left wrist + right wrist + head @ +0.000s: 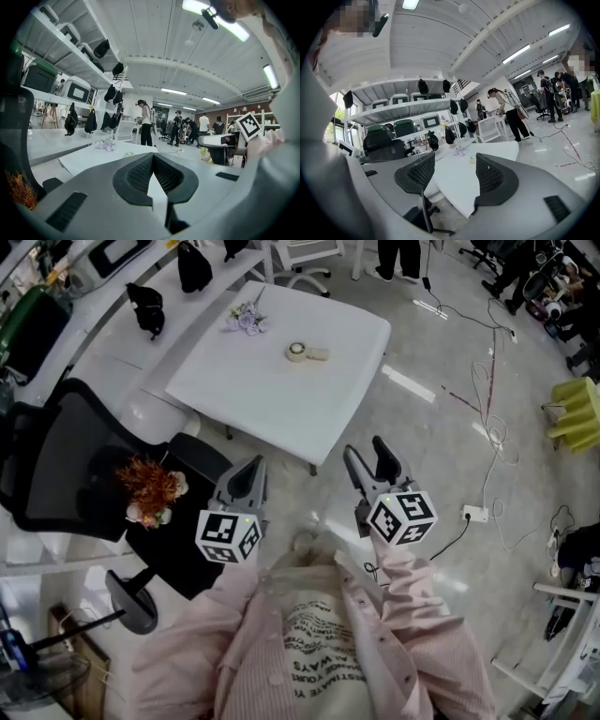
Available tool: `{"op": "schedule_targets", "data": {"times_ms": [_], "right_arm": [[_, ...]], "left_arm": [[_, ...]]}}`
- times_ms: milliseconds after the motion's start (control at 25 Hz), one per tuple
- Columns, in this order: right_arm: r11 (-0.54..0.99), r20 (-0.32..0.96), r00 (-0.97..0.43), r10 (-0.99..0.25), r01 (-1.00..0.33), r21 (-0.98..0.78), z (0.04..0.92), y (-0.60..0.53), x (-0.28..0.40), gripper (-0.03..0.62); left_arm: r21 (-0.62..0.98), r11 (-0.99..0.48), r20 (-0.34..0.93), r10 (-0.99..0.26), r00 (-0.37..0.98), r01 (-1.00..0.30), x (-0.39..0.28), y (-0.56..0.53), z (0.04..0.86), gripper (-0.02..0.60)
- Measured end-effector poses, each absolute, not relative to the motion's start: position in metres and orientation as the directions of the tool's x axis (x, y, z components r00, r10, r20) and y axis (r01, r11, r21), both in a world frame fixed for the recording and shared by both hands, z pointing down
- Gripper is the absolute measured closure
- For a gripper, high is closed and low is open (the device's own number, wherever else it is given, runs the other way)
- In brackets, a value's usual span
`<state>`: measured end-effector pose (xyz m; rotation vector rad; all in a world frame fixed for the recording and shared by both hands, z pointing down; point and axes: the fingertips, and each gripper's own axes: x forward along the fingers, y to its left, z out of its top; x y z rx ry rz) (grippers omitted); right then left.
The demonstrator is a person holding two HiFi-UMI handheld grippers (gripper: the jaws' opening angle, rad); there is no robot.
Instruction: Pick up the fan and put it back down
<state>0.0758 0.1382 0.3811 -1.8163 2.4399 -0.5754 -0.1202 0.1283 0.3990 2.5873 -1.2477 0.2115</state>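
While left hand-held gripper (251, 470) is closed and right one (364, 450) open, the probable fan (300, 352) lies well ahead

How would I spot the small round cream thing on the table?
Find the big white table. Toward its far side lie two small things. Yours is the cream ring with a stubby handle, right of the purple flower bunch.
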Motion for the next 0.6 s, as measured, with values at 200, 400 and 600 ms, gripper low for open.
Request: {"op": "schedule_targets", "data": {"times_ms": [200,400,600], "right_arm": [[0.235,0.185,-0.306,-0.934,-0.915,-0.328,0.384,0.121,0.078,0.353],[0.240,0.192,-0.316,-0.929,-0.910,-0.337,0.389,0.097,0.080,0.353],[0.251,0.195,-0.327,-0.925,-0.909,-0.334,0.390,0.054,0.088,0.353]], "left_arm": [[0.178,-0.604,0.251,-0.735,0.629,-0.777,-0.117,0.114,0.404,0.580],[0.192,-0.588,0.261,-0.741,0.618,-0.786,-0.116,0.088,0.411,0.580],[0.194,-0.582,0.261,-0.745,0.613,-0.790,-0.105,0.050,0.411,0.580]]}}
